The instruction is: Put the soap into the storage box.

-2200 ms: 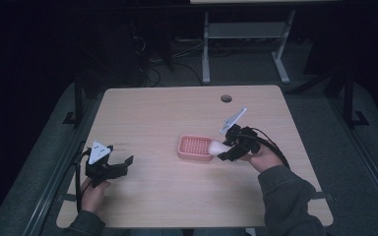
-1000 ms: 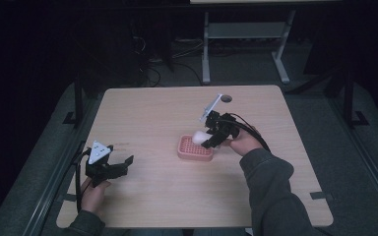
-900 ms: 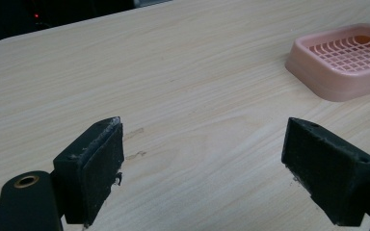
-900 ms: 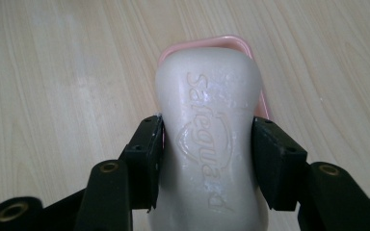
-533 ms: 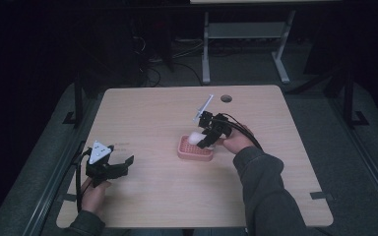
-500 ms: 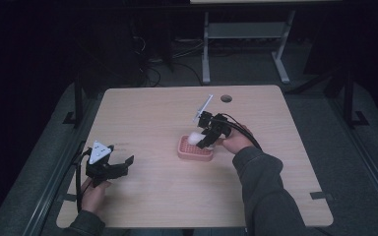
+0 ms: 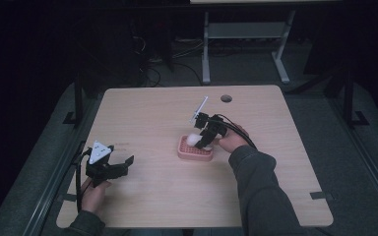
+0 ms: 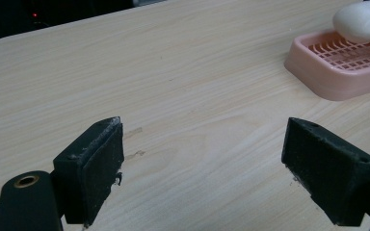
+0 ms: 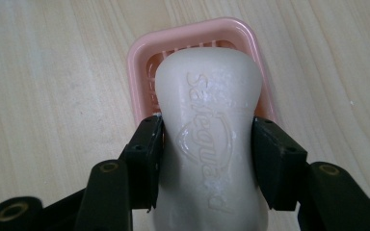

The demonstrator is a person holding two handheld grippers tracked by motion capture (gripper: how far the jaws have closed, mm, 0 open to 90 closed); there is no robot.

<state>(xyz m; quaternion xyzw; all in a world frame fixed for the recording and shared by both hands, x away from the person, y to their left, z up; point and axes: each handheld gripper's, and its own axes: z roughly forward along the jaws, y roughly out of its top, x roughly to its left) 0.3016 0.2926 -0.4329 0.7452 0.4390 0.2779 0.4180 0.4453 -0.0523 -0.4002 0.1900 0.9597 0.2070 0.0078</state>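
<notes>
A white bar of soap (image 9: 207, 139) with raised lettering sits between the pads of my right gripper (image 9: 206, 144), which is shut on its waist. The bar hangs just over a pink slotted soap dish (image 9: 139, 57). In the high view the right gripper (image 7: 203, 139) holds the soap (image 7: 193, 139) above the dish (image 7: 193, 152) at the table's middle. My left gripper (image 7: 123, 164) rests near the table's left front edge, open, with nothing between its pads (image 8: 96, 163). Its own view catches the dish (image 8: 337, 72) and the soap (image 8: 361, 19) at the far right.
The light wooden table (image 7: 152, 118) has a round cable hole (image 7: 226, 98) at its back edge. Dark floor and a desk frame (image 7: 246, 34) lie beyond the table. A cable (image 7: 236, 129) trails from the right gripper over the hand.
The right gripper has carried the soap from the dish's right side over to the dish and then lowered it toward the tray. The left gripper has stayed where it was.
</notes>
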